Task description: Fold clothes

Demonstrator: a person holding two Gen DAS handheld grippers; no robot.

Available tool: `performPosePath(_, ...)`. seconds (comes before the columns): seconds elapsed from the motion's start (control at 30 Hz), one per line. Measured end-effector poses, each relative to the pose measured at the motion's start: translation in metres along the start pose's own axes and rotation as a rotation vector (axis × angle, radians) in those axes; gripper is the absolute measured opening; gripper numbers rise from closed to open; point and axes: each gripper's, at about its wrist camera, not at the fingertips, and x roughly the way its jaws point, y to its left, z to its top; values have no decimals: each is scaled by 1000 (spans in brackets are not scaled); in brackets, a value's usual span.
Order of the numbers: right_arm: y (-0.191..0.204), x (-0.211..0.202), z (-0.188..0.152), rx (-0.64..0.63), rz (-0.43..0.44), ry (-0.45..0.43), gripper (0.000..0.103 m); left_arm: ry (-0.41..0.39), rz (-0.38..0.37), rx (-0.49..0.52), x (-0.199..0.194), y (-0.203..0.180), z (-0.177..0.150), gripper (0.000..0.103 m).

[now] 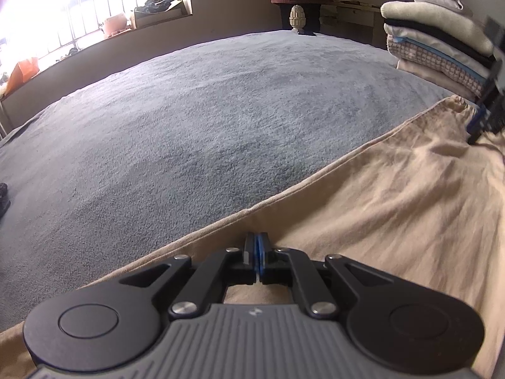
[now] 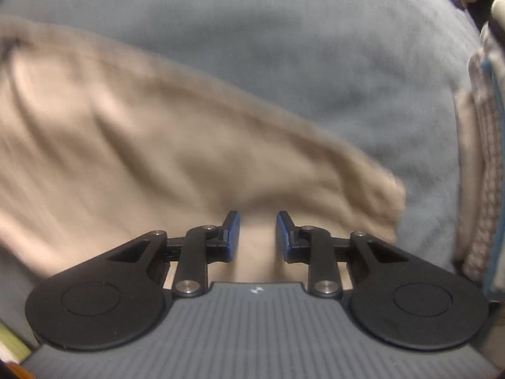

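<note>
We are folding a beige garment (image 1: 394, 208) that is lying spread on the grey blanket (image 1: 189, 110), with its long edge running diagonally across the left view. Our left gripper (image 1: 256, 246) is sitting at that edge with its jaws together; we are judging that it is pinching the hem, though the cloth between the pads is too thin to make out. Our right gripper (image 2: 258, 232) is hovering over the far end of the garment near the gathered band, its jaws standing apart with nothing between them but cloth lying beneath. The right view is blurring.

We are reckoning the cloth as light, limp and creasing easily, so it is likely to sag and drag wherever it is not held. Taking it at the hem or the gathered band, where the layers are thickest, is looking safest. A stack (image 1: 442, 41) of folded clothes is standing just beyond the garment's end, so we are minding not to knock it
</note>
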Motion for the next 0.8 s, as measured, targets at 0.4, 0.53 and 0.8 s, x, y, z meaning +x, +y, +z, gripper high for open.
performPosePath(0.4, 56, -55, -17, -18, 81, -196, 28, -97, -90, 98, -54, -16, 9, 38)
performPosePath(0.53, 113, -38, -14, -138, 236, -133, 28, -58, -237, 167, -86, -46, -6, 38)
performPosePath(0.8, 143, -33, -45, -285, 188, 132, 33, 145, -455, 97, -115, -68, -61, 34)
